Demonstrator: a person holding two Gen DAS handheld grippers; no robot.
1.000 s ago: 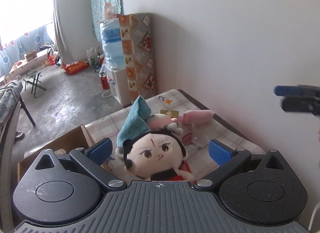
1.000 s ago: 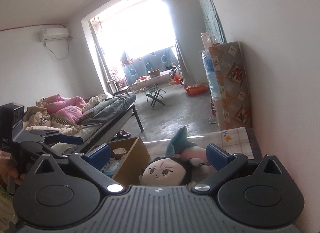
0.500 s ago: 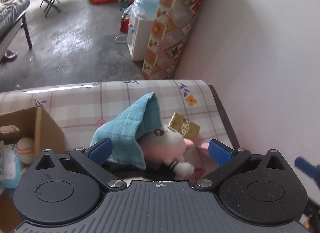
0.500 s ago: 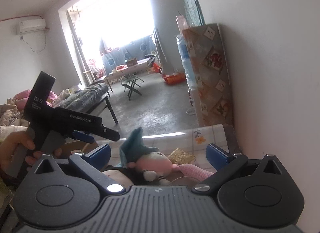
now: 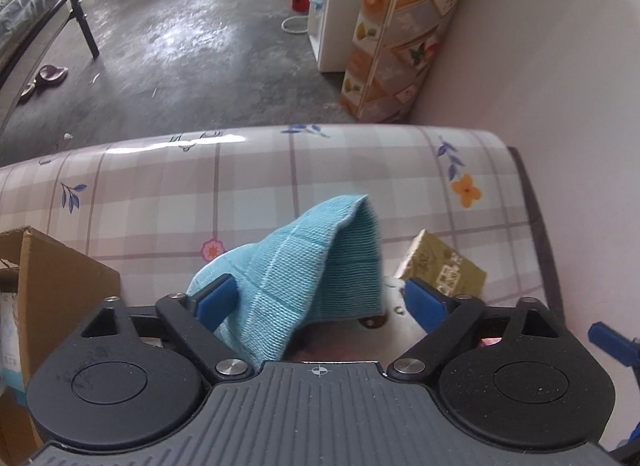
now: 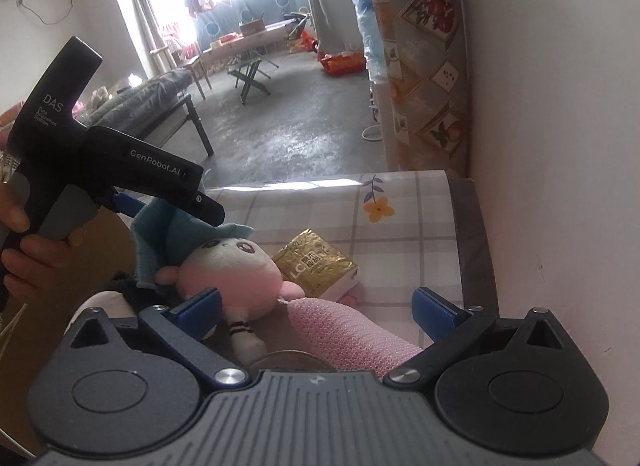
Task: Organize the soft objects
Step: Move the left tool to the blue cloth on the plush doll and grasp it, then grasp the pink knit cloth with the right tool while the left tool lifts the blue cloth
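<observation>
On the table (image 5: 280, 169), under its checked, flowered cloth, the soft things lie in a heap near the wall. The left gripper (image 5: 316, 302) points steeply down over a blue knitted cloth (image 5: 304, 266) that stands up in a peak. Its jaws are closing with the cloth between them: the left blue pad is at the cloth's edge, the right pad stands clear of it, so nothing is pinched yet. From the right wrist view the same cloth is draped over a pink plush doll (image 6: 236, 270), which lies on its side with its white face up. Just beside the doll, toward the wall, sits a gold packet (image 6: 316, 266), touching or nearly touching the doll's body.

The right gripper (image 6: 316, 310) hangs low over a pink knitted cloth (image 6: 352, 338) that lies below the packet and runs under the jaws. Its fingers are spread wide, the left pad against the doll's lower side, the right pad over bare tablecloth; they grip nothing. A dark-haired doll (image 6: 120, 302) is half hidden behind the right gripper's left finger.

A person's hand (image 6: 16, 242) holds the left gripper's handle at the edge of that view. A cardboard box (image 5: 52, 298) stands at the table's left, just beside the heap. Beyond the table edge are a grey concrete floor, a patterned cabinet (image 5: 400, 37) against the wall and a folding stool (image 6: 252, 77).
</observation>
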